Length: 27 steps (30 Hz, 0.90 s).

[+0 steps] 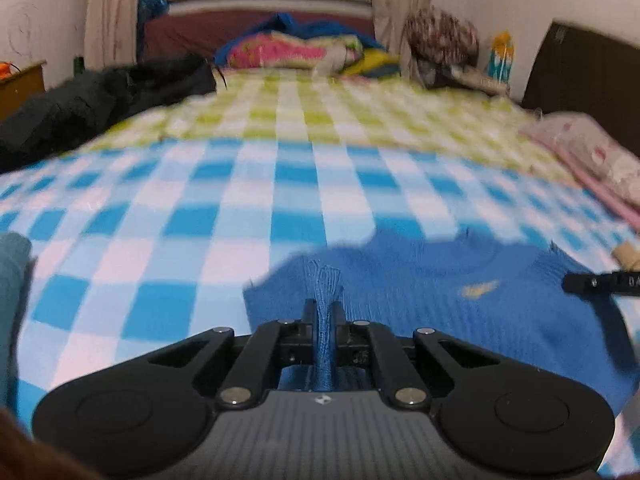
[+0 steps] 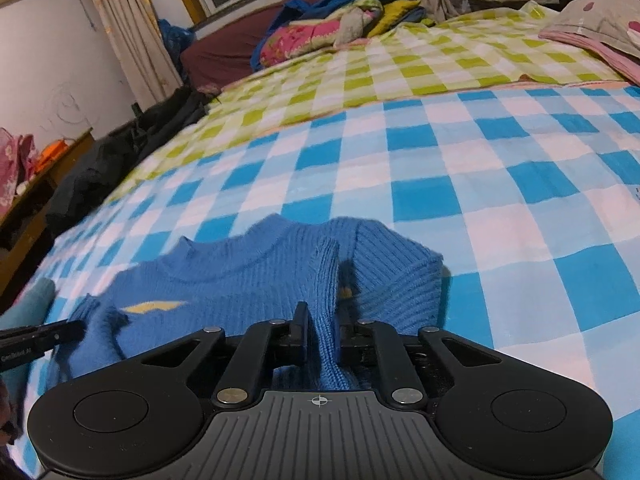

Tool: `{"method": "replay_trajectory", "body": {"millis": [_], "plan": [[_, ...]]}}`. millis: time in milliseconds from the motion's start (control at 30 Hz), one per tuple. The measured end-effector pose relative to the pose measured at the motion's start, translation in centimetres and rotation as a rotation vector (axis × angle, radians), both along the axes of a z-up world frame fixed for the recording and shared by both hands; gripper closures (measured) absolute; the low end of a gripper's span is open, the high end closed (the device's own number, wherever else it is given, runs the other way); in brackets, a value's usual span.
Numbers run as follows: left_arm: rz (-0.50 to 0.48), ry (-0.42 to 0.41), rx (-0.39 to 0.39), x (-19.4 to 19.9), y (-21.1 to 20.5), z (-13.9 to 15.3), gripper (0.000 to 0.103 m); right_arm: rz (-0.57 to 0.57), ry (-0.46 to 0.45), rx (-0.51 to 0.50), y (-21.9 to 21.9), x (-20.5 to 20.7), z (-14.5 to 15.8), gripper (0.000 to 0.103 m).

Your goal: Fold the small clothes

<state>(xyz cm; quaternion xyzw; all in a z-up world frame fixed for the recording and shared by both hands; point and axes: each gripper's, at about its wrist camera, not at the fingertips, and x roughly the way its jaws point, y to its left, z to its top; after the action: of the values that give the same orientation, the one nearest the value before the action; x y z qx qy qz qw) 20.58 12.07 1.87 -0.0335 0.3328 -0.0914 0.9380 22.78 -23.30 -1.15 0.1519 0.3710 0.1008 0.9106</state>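
A small blue knit sweater (image 1: 440, 288) with a yellow mark lies on the blue-and-white checked bed cover; it also shows in the right wrist view (image 2: 248, 280). My left gripper (image 1: 323, 312) is shut on a pinched fold of the sweater's edge. My right gripper (image 2: 323, 316) is shut on another raised fold of the same sweater. The right gripper's tip shows at the right edge of the left wrist view (image 1: 596, 282), and the left gripper's tip shows at the left edge of the right wrist view (image 2: 44, 338). One sleeve (image 2: 396, 276) lies folded over on the right side.
The bed cover (image 2: 500, 184) turns green-checked further back. Black clothing (image 1: 92, 104) lies along the bed's left side. A pile of coloured bedding (image 1: 296, 46) sits at the far end. A pink pillow (image 1: 592, 156) lies at the right. A teal item (image 1: 12, 280) is at the left edge.
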Motion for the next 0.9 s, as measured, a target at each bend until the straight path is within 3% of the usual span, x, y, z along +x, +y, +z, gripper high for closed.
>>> {"method": "replay_trajectory", "body": {"millis": [200,333,400,467,567,667,767,900], "plan": [[0.057,-0.16,-0.097,-1.8,2.1,3.9,0.091,-0.061,-0.173,0.146,-1.6,-2.6,4.4,0.093],[0.145,-0.17,-0.11,-1.2,3.4,2.5,0.091,-0.113,-0.266,0.182,-1.7,-3.7,5.5,0.093],[0.185,-0.102,-0.08,0.1,3.6,0.0,0.091,-0.163,-0.243,0.137,-1.6,-3.0,4.1,0.093],[0.201,-0.039,-0.055,0.8,3.6,-2.4,0.091,-0.206,-0.149,0.107,-1.8,-1.5,1.6,0.093],[0.184,-0.006,-0.063,0.2,3.1,-3.7,0.091,-0.242,-0.054,0.08,-2.0,-1.0,-1.1,0.093],[0.164,-0.022,-0.059,-0.3,2.8,-3.0,0.091,-0.223,-0.076,0.09,-2.2,-1.7,-0.9,0.093],[0.162,-0.05,-0.108,0.0,3.0,-1.4,0.091,-0.213,-0.098,0.102,-2.1,-1.7,0.1,0.093],[0.152,-0.148,-0.147,0.0,3.2,1.6,0.091,-0.207,-0.171,0.197,-1.8,-2.4,2.6,0.093]]}}
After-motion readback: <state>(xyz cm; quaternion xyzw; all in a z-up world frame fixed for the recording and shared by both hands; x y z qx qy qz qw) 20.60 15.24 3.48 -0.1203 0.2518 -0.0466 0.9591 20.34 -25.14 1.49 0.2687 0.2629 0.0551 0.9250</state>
